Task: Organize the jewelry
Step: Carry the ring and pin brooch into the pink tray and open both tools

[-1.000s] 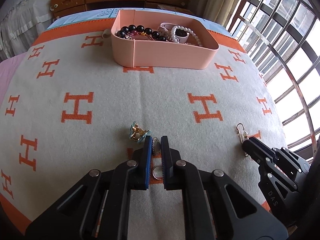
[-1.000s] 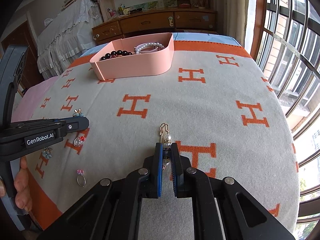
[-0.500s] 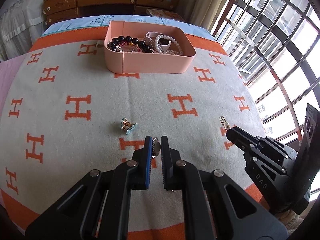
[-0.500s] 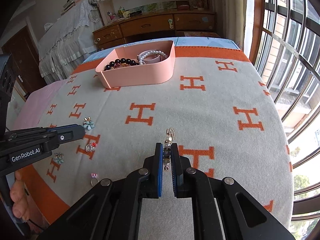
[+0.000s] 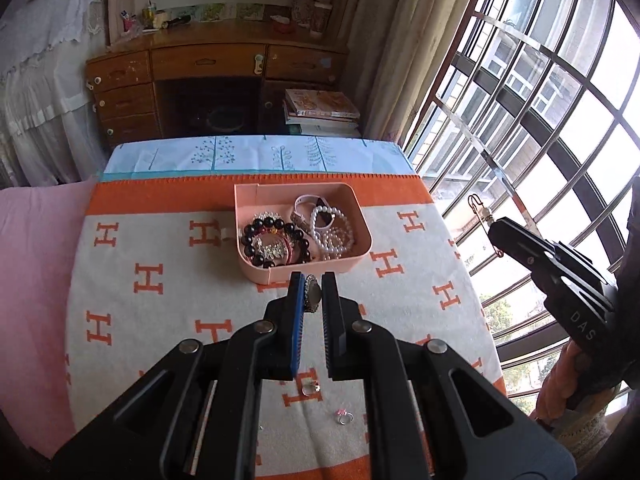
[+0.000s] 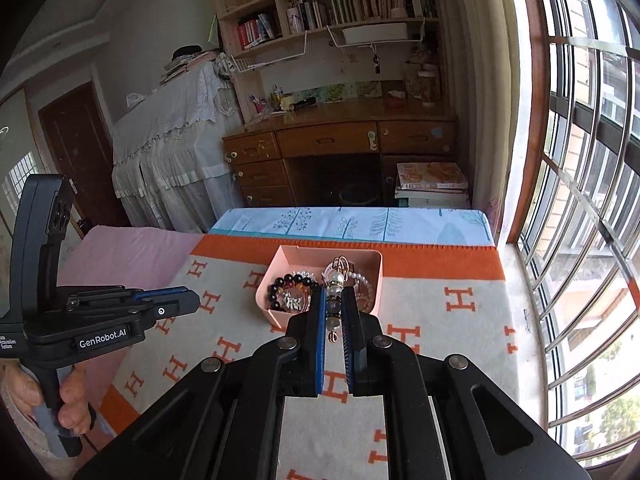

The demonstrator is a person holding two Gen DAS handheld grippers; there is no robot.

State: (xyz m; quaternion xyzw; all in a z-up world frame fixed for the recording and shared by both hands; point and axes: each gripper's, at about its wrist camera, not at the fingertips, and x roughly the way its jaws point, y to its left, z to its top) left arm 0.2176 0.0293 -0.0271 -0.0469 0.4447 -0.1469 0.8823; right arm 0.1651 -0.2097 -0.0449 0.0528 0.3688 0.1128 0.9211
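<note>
My left gripper [image 5: 311,286] is shut on a small round silver ring or brooch [image 5: 312,298], held high above the blanket. My right gripper [image 6: 334,300] is shut on a beaded pearl earring [image 6: 335,284] whose gold hook sticks up past the fingertips; it also shows in the left wrist view as the right gripper [image 5: 494,226]. Ahead and below lies the pink jewelry box [image 5: 352,258], holding a dark bead bracelet [image 5: 260,226], pearl strands [image 5: 336,236] and a watch. In the right wrist view the pink box [image 6: 276,276] sits just behind the earring.
A cream blanket with orange H marks [image 5: 152,280] covers the bed. Two small rings [image 5: 310,388] [image 5: 343,416] lie on it below my left gripper. A wooden desk [image 6: 340,140], stacked books [image 5: 320,112] and a barred window [image 5: 560,120] surround the bed.
Both grippers have risen well above the blanket with their pieces still clamped. The view now tilts up toward the desk, and the pink box looks smaller and farther below.
</note>
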